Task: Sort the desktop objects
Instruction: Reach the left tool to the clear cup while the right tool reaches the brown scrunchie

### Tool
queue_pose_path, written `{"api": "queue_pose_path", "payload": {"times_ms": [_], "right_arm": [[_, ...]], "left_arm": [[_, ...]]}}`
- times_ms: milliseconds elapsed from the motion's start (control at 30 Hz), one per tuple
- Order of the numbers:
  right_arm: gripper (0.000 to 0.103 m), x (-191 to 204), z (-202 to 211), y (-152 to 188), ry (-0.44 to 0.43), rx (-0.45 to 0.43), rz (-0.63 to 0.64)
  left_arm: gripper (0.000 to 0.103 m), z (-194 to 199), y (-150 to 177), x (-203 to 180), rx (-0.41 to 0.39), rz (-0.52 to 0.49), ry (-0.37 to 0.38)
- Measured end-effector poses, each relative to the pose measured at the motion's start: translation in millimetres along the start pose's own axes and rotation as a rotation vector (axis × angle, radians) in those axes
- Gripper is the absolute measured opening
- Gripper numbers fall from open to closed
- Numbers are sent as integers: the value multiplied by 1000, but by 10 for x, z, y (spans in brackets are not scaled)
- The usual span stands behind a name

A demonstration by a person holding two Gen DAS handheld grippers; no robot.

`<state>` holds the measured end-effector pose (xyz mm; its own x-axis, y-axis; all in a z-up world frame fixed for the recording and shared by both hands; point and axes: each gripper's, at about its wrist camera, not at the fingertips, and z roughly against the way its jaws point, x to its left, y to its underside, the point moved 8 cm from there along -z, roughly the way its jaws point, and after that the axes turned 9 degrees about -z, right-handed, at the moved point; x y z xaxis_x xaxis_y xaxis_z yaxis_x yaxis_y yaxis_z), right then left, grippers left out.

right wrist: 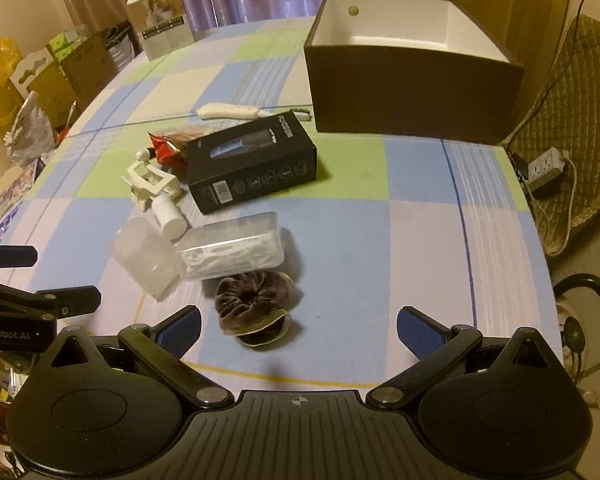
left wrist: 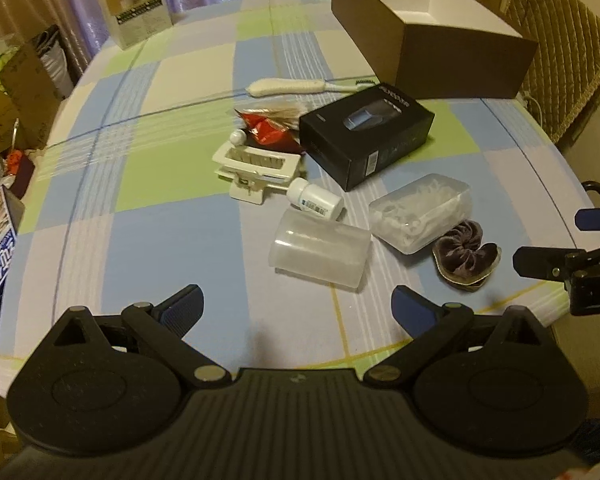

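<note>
Both grippers hover w/ fingers spread wide, nothing between them: left gripper (left wrist: 296, 308), right gripper (right wrist: 299, 328). Looks like the very start, approach step, no item picked yet & the big brown box (right wrist: 412, 92) still empty.

From the right gripper, the dark scrunchie (right wrist: 254, 306) lies nearest, abt 11 o'clock, just ahead of the left-side finger (right wrist: 182, 326), not touching. Next move prob: shift slightly left, drop so both fingers straddle it, then squeeze; soft fabric, should bunch easily.

From the left gripper, the frosted cup (left wrist: 320, 252) lies on its side at 12 o'clock, near. Beyond: clear lidded box (left wrist: 420, 212) at 1, pill bottle (left wrist: 314, 200) at 12, black carton (left wrist: 366, 136) farther, all on the checked bench (left wrist: 160, 220). Brown box sits far at 1 o'clock.
</note>
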<state>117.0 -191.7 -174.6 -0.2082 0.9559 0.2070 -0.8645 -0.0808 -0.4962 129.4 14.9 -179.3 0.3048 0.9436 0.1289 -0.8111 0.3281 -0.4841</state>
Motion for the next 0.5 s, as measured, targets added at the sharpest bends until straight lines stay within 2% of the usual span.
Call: {"api": "queue_pose_path", "payload": {"times_ms": [500], "right_arm": [[101, -40, -287, -128, -11, 61, 5]], "left_arm": [[95, -423, -111, -39, 37, -67, 47]]}}
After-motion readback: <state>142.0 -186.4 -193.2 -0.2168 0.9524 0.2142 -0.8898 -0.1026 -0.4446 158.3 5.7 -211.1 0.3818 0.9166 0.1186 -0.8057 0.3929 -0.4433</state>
